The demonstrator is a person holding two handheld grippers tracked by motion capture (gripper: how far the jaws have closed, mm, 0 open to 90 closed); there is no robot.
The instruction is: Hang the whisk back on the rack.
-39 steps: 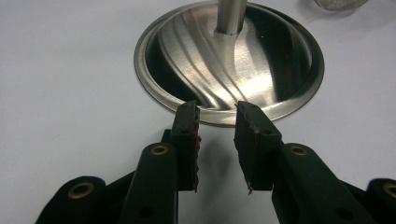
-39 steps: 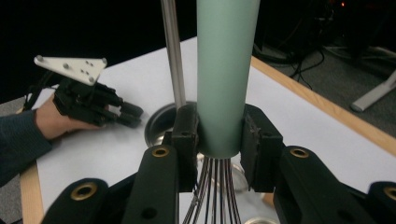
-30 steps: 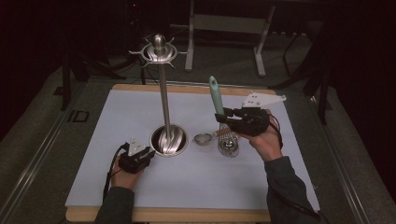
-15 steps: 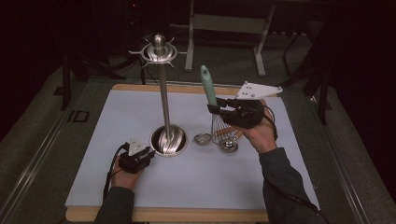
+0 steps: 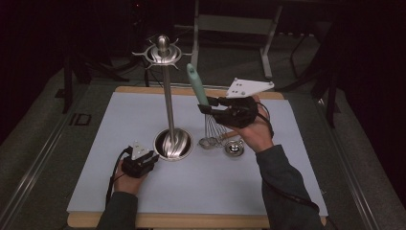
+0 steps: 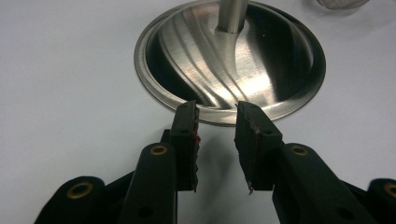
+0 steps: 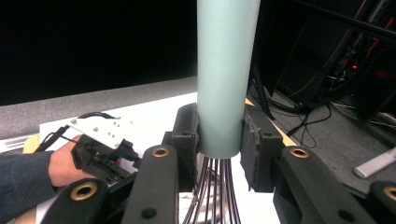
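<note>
Whisk lifted in the right gripper beside the utensil stand

The right gripper [image 5: 214, 109] is clamped on the lower end of the whisk's [image 5: 203, 103] pale green handle, holding it near upright with the wires hanging above the middle of the table [image 5: 287, 191], toward its far edge. The left gripper [image 5: 143, 160] rests near the table's front-left part, jaws parted and empty, tips just short of the steel base of the utensil stand [image 5: 168, 115]. A small metal strainer [image 5: 234, 148] lies just right of the base.
</note>
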